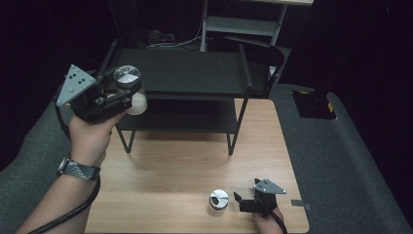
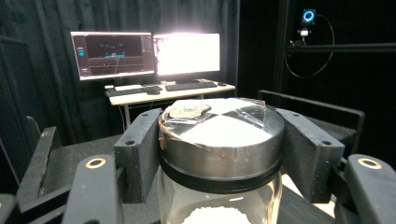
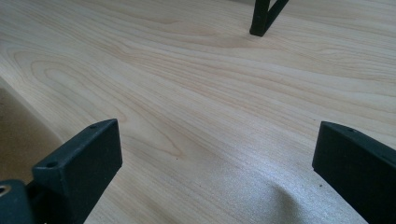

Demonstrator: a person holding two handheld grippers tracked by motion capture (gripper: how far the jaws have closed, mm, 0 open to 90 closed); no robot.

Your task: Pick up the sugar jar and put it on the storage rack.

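1. Left gripper (image 1: 127,92): held up in the person's left hand (image 1: 90,134) over the table's left edge, level with the top tier of the black shelf rack (image 1: 185,73). Jaws clamped on a glass jar (image 1: 130,90).
2. Glass jar: clear body, metal screw lid with a patch of crinkled tape on top. In the left gripper view the jaw pads press on the lid (image 2: 224,135) from both sides; white powder (image 2: 219,215) is visible through the glass below. Jar upright, off the table, just at the rack's left front corner.
3. Right gripper (image 1: 239,201): rests low at the near edge of the wooden table (image 1: 185,165), right of centre, pointing toward the table's left. Jaws stand wide apart with nothing between them; right gripper view gives bare wood grain between the two pads (image 3: 81,163) and one rack foot (image 3: 261,21) farther off.
4. Second jar (image 1: 218,199): same metal lid, stands upright on the table just in front of the right gripper's open jaws, not touching them as far as the high view shows.
5. Small grey strip (image 1: 300,204) lies flat near the table's near right corner, apart from the right gripper.
6. Background, left gripper view: desk with two lit monitors (image 2: 144,53) and keyboards beyond the rack.
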